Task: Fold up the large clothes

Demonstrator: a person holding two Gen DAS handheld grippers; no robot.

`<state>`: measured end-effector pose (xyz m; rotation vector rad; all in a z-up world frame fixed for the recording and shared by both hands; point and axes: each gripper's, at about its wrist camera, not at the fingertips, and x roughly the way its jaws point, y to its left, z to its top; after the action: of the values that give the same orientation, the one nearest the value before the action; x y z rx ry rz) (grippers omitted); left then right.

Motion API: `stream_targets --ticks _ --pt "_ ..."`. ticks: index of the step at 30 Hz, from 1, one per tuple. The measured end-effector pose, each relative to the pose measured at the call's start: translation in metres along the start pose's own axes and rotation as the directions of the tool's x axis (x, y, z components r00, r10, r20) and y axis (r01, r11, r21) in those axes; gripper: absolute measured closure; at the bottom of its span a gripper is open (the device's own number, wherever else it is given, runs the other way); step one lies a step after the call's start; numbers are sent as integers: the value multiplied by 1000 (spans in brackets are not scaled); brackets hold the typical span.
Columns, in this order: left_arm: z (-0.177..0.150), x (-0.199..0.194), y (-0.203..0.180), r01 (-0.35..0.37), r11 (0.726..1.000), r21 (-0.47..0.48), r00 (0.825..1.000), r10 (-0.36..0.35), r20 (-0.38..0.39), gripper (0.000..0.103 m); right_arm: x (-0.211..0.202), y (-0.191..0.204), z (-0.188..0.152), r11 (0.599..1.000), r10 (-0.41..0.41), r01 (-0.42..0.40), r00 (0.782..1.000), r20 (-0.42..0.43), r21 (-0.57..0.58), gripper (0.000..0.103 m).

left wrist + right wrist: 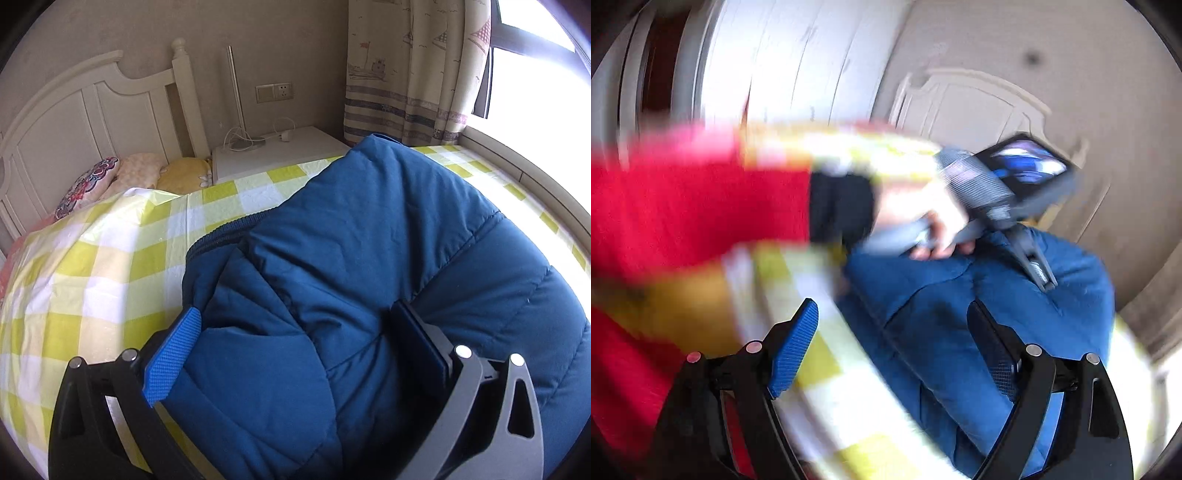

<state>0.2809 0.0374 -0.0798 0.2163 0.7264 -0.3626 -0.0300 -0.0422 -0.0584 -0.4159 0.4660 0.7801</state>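
1. Left wrist view: blue padded jacket [369,266] lies on the bed [110,280], which has a yellow-and-white checked cover, and fills centre to lower right of frame.
2. Its long axis runs from bottom centre up to the right, ending in a rounded tip near the curtain [406,74] at top centre-right. A zipper edge shows along its upper-left border.
3. Left tongs [295,336] at the bottom of frame: jaws set wide, a bulging fold of the jacket between them. Blue pad [173,358] lies against the jacket's left edge, dark pad [417,339] sinks into the fabric on the right. Clamped on the jacket.
4. No containers. Pillows [140,177] sit at the white headboard [92,107], upper left; white nightstand [273,151] with a cable at top centre; window [535,74] at upper right.
5. Right wrist view: heavily motion-blurred. The jacket [979,314] fills centre to lower right on the checked bed cover [827,369]; its axis here I cannot tell.
6. Right tongs [892,341] at the bottom: jaws well apart, nothing pinched. Blue pad [792,350] sits over the bed cover, dark pad [991,347] over the jacket.
7. Person's hand [923,218] with a red sleeve [683,199] and dark cuff comes in from the left, holding the left tool [997,192] down on the jacket's upper edge at centre-right.
8. White headboard, blurred, at upper right.
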Motion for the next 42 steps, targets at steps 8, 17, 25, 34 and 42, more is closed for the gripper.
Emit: stream_targets --ticks 8,17,25,34,42 --pt "-6 0 3 11 1000 -28 1000 -10 28 2 35 -77 -15 958 -154 171 984 -89 230 17" --pt "5 -37 -27 -285 952 108 958 280 62 2 58 -77 -31 963 -137 153 987 -86 221 16" --pt "-28 -53 -51 -464 875 140 883 470 -11 2 50 -76 -37 968 -104 119 992 -77 222 17" --pt "-42 -49 -24 -406 914 -22 914 406 -6 2 0 -179 15 927 -193 178 981 14 331 30" --pt "-56 -54 -11 -382 920 -88 922 386 33 2 135 -293 61 898 -153 240 956 -249 369 41"
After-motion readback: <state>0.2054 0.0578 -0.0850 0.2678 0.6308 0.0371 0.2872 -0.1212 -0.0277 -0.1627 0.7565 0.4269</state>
